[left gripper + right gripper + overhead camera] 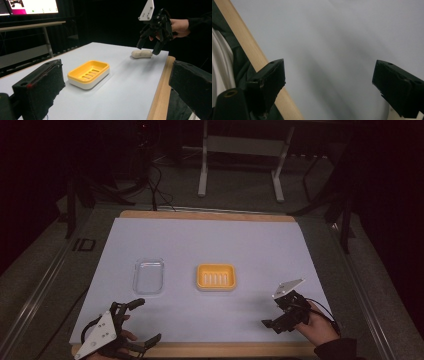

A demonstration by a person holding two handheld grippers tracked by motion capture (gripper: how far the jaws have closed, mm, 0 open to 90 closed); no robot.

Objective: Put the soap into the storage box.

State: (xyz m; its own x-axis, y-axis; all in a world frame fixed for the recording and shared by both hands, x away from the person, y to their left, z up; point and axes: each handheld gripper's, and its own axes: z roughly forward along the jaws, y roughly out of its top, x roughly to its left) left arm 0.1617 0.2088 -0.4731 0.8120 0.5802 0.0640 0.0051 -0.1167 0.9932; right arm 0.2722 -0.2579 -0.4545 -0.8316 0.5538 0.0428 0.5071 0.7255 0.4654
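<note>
A yellow soap dish (215,277) (88,73) sits empty near the middle of the white mat (210,245). A clear plastic lid (148,275) lies to its left. A beige soap bar (142,53) rests near the mat's front right corner. My right gripper (280,315) (148,48) hovers just above the bar, open, its jaws pointing down. In the right gripper view the gripper (329,75) spreads wide over bare mat, a pale sliver of the bar (393,115) beside one jaw. My left gripper (145,321) (115,82) is open at the front left, holding nothing.
A wooden table edge (215,349) (249,47) borders the mat at the front. Beyond the table stand a white metal frame (202,170), cables on the floor and a lit monitor (32,6). The surroundings are dark.
</note>
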